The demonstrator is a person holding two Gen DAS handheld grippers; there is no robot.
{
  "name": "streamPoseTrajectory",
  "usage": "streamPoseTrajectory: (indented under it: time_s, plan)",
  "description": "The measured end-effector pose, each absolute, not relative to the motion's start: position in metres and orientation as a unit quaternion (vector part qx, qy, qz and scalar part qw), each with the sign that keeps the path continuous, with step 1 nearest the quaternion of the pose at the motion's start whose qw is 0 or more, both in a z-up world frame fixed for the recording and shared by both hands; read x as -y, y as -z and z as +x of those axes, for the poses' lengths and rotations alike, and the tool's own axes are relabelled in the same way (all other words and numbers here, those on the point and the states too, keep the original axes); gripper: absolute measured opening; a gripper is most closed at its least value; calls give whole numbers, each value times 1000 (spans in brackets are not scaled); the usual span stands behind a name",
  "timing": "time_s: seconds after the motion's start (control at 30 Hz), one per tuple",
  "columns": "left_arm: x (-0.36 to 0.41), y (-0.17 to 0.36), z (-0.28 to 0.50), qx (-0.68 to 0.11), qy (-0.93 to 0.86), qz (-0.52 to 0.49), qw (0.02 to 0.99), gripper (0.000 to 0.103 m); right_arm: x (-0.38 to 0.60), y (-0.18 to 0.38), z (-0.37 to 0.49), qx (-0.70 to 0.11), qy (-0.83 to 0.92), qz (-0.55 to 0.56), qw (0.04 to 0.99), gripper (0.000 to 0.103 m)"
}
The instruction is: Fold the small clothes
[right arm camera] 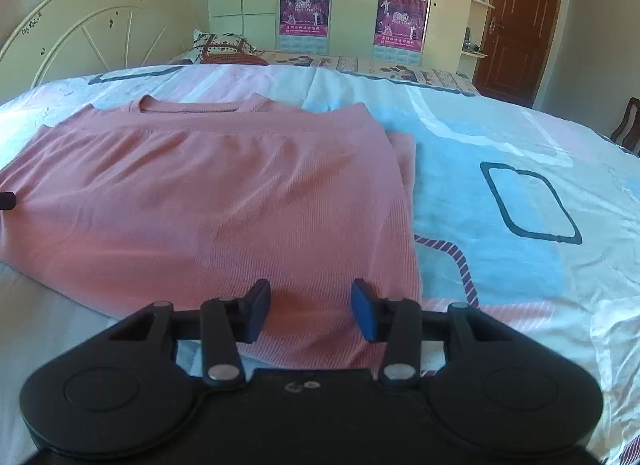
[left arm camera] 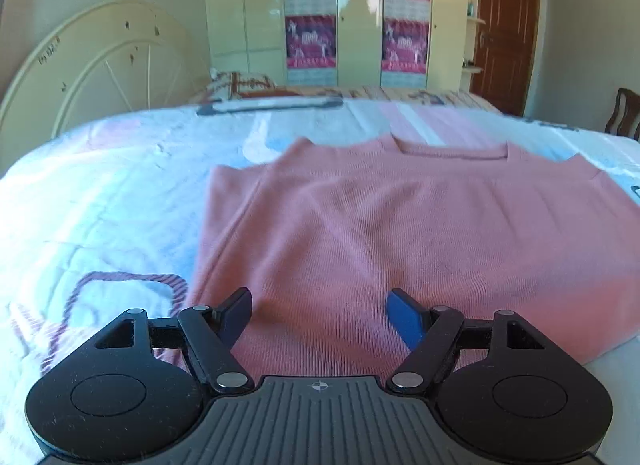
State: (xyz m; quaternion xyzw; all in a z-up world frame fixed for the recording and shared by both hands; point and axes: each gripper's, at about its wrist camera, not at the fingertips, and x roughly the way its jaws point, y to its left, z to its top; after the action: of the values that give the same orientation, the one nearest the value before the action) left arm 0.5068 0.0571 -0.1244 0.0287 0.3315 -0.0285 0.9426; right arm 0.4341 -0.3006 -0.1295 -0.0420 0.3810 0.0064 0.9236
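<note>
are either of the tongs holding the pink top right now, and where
Nothing is held. The left tongs and right tongs are both open above the near hem of the pink ribbed knit top.

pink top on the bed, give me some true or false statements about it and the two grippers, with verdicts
1. The pink top lies on the patterned bedspread. True.
2. The left gripper is clamped on the top. False: its jaws are open, over the near hem.
3. The right gripper is open. True.
4. The neckline points toward the grippers. False: it faces away, toward the wardrobe.
5. The top is blue. False: it is pink.
</note>
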Motion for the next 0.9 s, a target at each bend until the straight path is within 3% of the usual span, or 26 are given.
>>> streamPoseTrajectory:
  time_s: [0.17, 0.27, 0.4, 0.6, 0.73, 0.9]
  plan:
    - [-80, 144, 489, -349, 2, 28, 937, 74, 318, 141, 425, -393, 24, -37, 918, 42]
    - [-71, 129, 482, -341, -6, 26, 940, 74, 313, 135, 425, -397, 36, -35, 916, 43]
    - [-25, 114, 476, -310, 58, 11, 949, 74, 272, 122, 425, -370, -19, -12, 929, 43]
    - [41, 139, 482, -356, 106, 46, 927, 75, 198, 141, 435, -386, -93, -49, 916, 47]
    - [17, 138, 476, -357, 71, 39, 931, 75, 210, 140, 431, -389, -80, -71, 915, 48]
    - [-66, 143, 470, -363, 9, -3, 932, 75, 283, 135, 419, -393, 19, -49, 918, 47]
